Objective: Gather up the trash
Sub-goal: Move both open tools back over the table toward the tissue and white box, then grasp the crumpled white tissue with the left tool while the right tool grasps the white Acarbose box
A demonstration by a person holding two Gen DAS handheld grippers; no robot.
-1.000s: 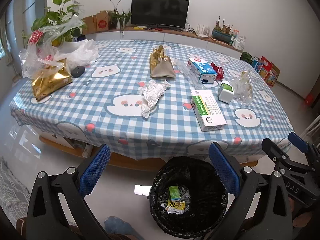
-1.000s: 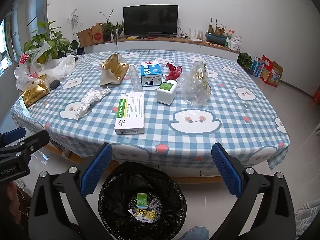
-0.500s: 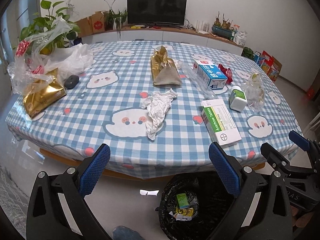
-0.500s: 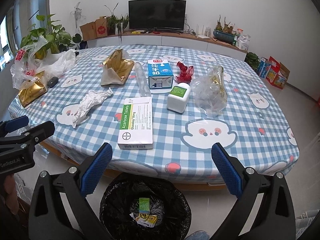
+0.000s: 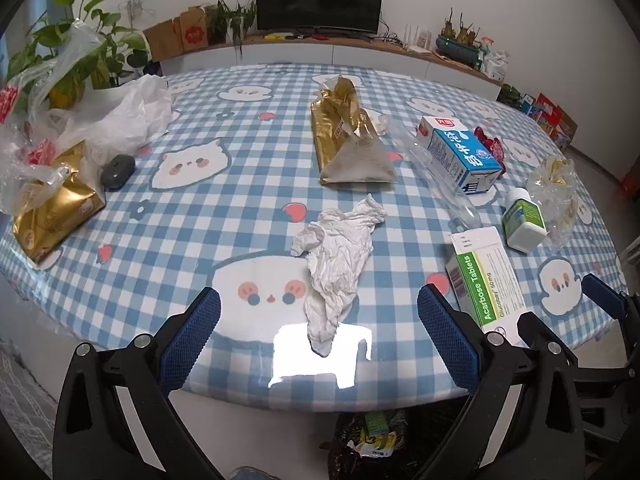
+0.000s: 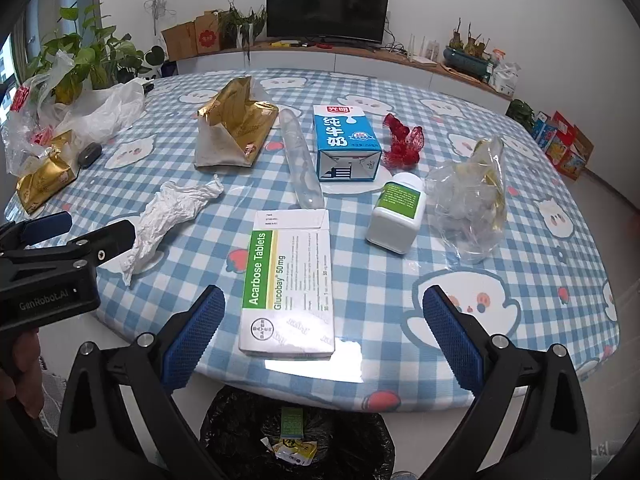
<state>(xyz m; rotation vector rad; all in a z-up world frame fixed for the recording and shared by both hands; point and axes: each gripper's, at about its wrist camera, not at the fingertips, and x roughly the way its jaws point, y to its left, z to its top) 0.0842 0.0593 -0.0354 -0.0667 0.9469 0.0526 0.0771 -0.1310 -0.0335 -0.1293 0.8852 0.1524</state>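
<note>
A crumpled white tissue (image 5: 340,256) lies on the checked tablecloth (image 5: 160,248), straight ahead of my open, empty left gripper (image 5: 318,336). It also shows in the right wrist view (image 6: 168,220). A white-and-green Acarbose tablet box (image 6: 288,284) lies just ahead of my open, empty right gripper (image 6: 324,336), and appears in the left wrist view (image 5: 484,280). A black-lined trash bin (image 6: 296,436) with small wrappers inside stands below the table's near edge. The left gripper's side shows in the right wrist view (image 6: 60,236).
On the table: a gold bag (image 6: 236,128), a blue milk carton (image 6: 344,144), a white pill bottle (image 6: 396,212), crumpled clear plastic (image 6: 468,200), a red wrapper (image 6: 400,140), a clear tube (image 6: 300,160). At the left, plastic bags (image 5: 100,128), a gold pack (image 5: 52,212), a grey mouse (image 5: 118,166).
Both grippers have risen and moved forward over the table edge. The tissue and the tablet box are now much nearer. The bin has dropped to the bottom of both views.
</note>
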